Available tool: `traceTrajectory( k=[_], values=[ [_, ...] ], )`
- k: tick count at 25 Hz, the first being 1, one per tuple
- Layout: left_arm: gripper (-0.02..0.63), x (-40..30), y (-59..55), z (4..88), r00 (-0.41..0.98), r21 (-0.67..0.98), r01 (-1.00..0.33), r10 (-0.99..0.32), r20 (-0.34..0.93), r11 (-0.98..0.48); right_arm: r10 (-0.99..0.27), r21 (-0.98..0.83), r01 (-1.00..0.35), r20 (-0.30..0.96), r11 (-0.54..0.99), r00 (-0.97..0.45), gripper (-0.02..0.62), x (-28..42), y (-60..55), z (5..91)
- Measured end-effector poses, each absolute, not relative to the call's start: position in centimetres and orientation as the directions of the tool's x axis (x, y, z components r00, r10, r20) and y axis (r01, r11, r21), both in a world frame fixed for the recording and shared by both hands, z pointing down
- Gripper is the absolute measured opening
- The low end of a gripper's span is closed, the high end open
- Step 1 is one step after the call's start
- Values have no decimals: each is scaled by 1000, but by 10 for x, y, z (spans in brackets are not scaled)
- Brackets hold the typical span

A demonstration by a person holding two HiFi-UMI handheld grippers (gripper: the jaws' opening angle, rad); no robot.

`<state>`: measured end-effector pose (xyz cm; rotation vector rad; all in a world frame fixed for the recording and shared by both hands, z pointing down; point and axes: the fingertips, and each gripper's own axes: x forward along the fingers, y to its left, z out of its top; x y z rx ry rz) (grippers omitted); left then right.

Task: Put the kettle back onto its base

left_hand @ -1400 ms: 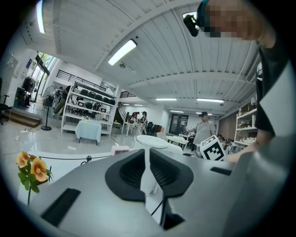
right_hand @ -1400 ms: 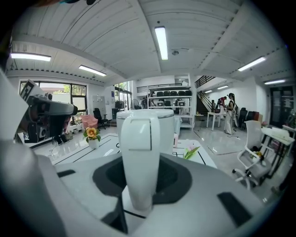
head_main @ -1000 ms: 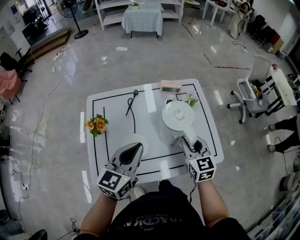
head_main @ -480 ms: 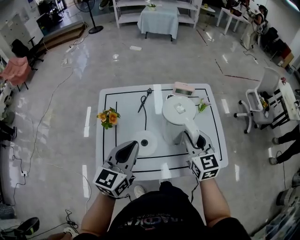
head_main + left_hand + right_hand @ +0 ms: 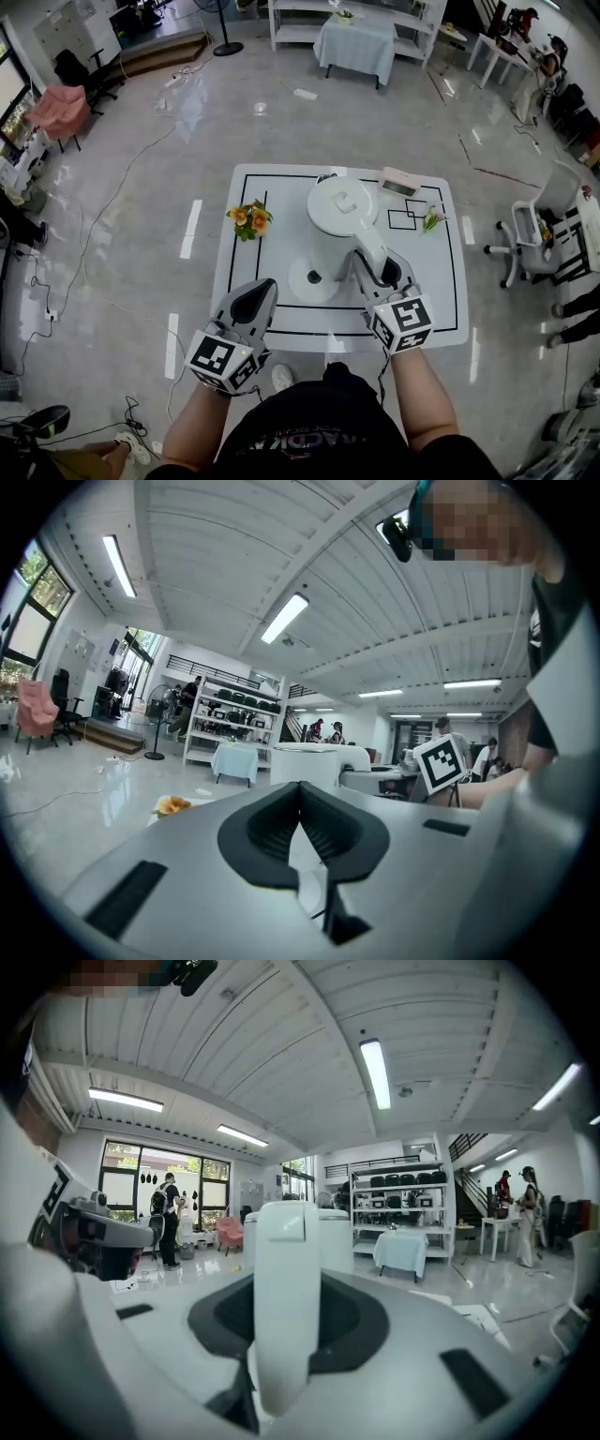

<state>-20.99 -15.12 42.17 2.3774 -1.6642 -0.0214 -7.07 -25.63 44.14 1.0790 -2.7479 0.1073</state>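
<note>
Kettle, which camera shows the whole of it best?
The head view: the whole white kettle shows from above, its handle in the right gripper. The right gripper view mostly shows the handle close up; the left gripper view shows only its upper part, farther off.

White table with black guide lines, on a glossy grey floor

The white table (image 5: pixel 427 291) bears a black outline near its edge and smaller black boxes toward the far right. On it lie a bunch of orange flowers (image 5: pixel 247 218) at the far left, a round white base (image 5: pixel 302 281) near the middle, a pink flat box (image 5: pixel 400 183) at the far edge, possibly with a small screen, and a small sprig (image 5: pixel 432 218) just beside it.
</note>
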Motion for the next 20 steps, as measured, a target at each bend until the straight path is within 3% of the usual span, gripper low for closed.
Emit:
traceTrajectory(
  k=[20],
  values=[
    [5, -243, -106, 432, 317, 199, -938, -935, 156, -285, -619, -19, -639, 224, 769, -752, 111, -124, -222, 473]
  ],
)
